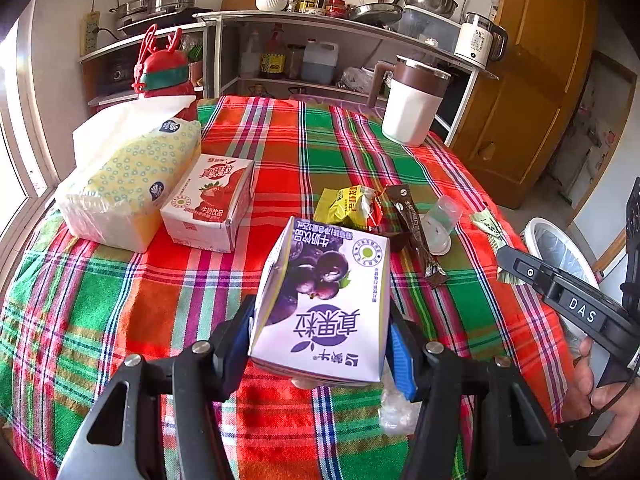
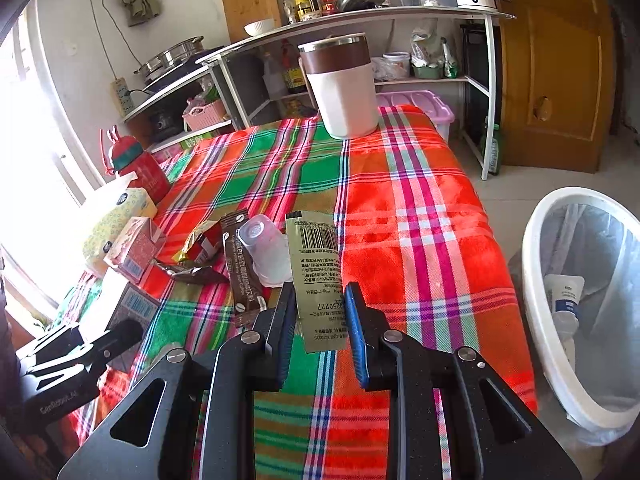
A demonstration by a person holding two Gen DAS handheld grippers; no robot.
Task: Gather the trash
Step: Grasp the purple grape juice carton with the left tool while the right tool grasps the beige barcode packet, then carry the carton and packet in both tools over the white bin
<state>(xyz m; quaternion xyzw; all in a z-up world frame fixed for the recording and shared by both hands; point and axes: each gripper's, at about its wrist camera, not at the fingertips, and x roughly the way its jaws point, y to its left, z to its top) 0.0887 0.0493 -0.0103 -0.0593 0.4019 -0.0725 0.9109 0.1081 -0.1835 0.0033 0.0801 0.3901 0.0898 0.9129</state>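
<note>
A plaid-clothed table carries, ahead of the right jaws, a clear cup, brown sachet and snack wrappers; further left, a strawberry carton and tissue pack; far ahead, a white jug.

Around the white jug on the table: two milk cartons, one tissue pack, one red bottle, one clear cup, four wrappers.

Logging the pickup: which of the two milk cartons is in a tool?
The purple carton, clamped in the left tool; the red strawberry carton sits untouched beside the tissue pack.
</note>
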